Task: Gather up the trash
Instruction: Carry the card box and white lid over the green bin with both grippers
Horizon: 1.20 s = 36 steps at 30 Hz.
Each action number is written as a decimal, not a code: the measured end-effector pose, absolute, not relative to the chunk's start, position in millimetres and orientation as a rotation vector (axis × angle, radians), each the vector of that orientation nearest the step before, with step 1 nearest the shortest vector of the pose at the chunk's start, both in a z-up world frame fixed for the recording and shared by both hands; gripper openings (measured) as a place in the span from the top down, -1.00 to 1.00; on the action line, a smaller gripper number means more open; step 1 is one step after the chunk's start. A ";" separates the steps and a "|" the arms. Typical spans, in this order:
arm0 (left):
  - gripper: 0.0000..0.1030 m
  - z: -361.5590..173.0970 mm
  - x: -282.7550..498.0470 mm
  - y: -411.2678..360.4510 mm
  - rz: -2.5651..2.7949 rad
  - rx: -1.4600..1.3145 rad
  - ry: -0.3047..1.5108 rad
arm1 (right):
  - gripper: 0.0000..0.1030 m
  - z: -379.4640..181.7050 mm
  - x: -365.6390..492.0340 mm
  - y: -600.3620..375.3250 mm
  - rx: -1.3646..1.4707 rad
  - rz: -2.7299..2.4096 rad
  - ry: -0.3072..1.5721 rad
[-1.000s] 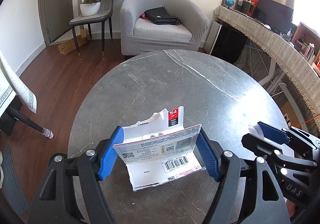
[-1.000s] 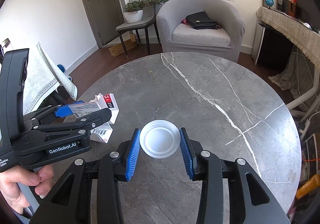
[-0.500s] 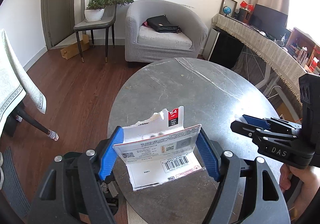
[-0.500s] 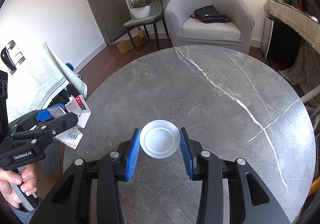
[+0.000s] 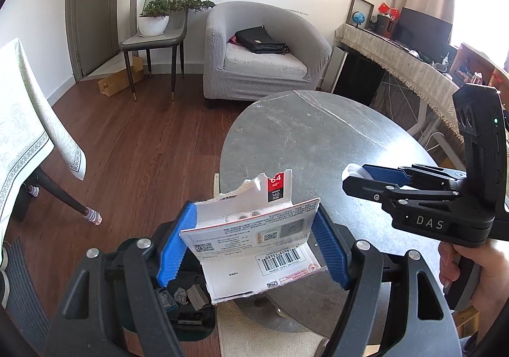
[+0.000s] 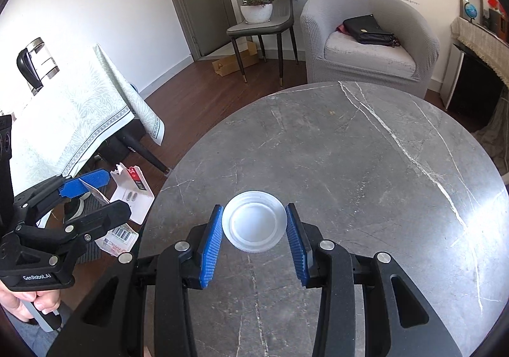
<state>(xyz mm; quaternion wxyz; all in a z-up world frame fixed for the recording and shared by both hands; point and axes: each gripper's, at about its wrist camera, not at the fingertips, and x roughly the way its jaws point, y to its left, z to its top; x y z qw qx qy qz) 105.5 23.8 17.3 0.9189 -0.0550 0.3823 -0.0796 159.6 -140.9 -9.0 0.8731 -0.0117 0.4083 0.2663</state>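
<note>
- L gripper (image 5: 254, 248) clamped torn white card pkg (image 5: 251, 239), barcode side facing cam, red "64" tab up top.
- Below it: dark bin (image 5: 187, 309) w/ crumpled scraps, on wood floor beside round grey table (image 5: 318, 147).
- R gripper (image 5: 353, 174) over table at right, gripping a white thing.

- Left gripper (image 5: 254, 248): blue fingers (image 5: 173, 245) clamped on a torn card package (image 5: 251, 236), carried just off the tabletop's (image 6: 350, 147) left edge; a hand (image 6: 28, 301) grips its handle.
- Right gripper (image 6: 254, 242): angled down above the tabletop, fingers (image 6: 211, 245) pressing a white round lid (image 6: 253, 225); hand (image 5: 477, 280) on its handle.
</note>
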 end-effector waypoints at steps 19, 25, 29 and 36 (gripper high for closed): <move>-0.46 -19.5 103.4 136.9 -0.023 -0.223 0.862 | 0.23 13.3 139.4 -80.9 -0.041 0.681 0.812; -0.46 -53.9 106.2 150.8 -0.005 -0.226 0.941 | 0.23 15.3 139.3 -57.2 -0.038 0.720 0.816; -0.46 -82.9 109.2 158.4 -0.011 -0.222 1.010 | 0.23 9.6 136.8 -37.1 -0.073 0.742 0.828; -0.46 -129.0 109.8 170.5 0.002 -0.227 1.132 | 0.23 10.9 133.9 -11.8 -0.081 0.784 0.814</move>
